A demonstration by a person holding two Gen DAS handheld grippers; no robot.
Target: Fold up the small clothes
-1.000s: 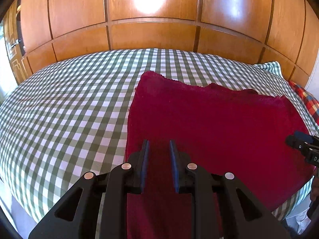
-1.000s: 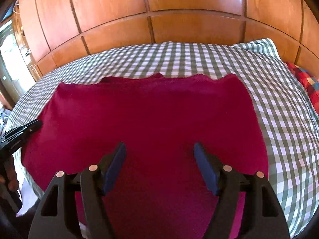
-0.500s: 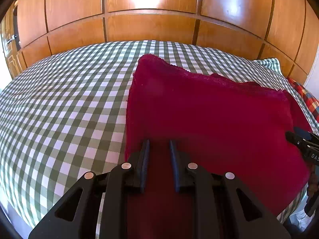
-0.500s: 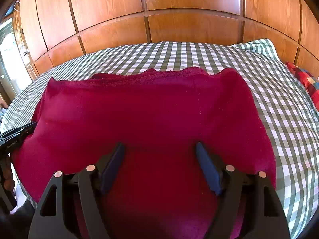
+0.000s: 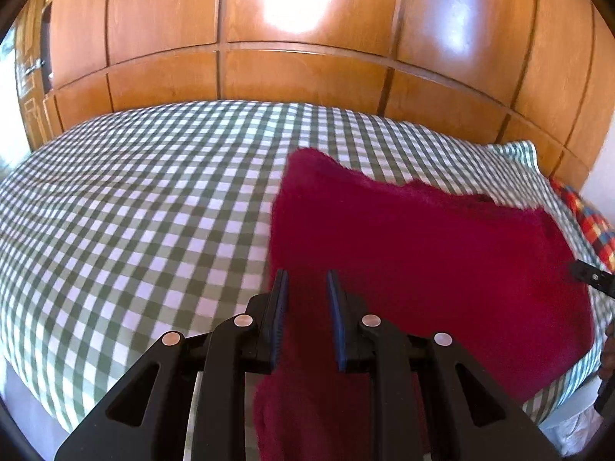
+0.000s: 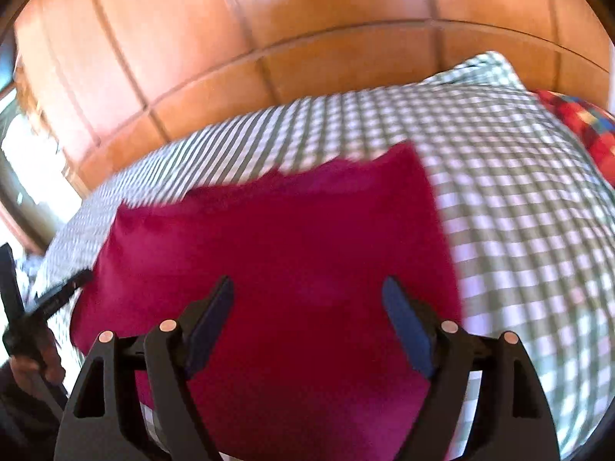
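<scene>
A dark red fleece cloth [image 5: 423,249] lies spread on the green-and-white checked bed [image 5: 134,211], its near edge hanging over the bed's front. My left gripper [image 5: 306,274] hovers over the cloth's near left edge. Its jaws stand a narrow gap apart, with red cloth showing below and no fold pinched. My right gripper [image 6: 307,282] is wide open above the near right part of the cloth [image 6: 269,238]; this view is blurred. Each gripper shows at the edge of the other view: the right gripper [image 5: 592,278], and the left gripper [image 6: 61,296].
Glossy wooden wardrobe panels [image 5: 307,77] rise behind the bed. A green checked pillow [image 5: 515,153] and a red multicoloured one [image 5: 594,226] lie at the far right. Bare bedspread [image 6: 519,211] stretches to the cloth's right and left. A hand [image 6: 30,365] holds the left gripper.
Both grippers pushed in over the cloth, then drew back. The right view has rolled, so the bed now slopes, and it blurs. The cloth lies where it was.
</scene>
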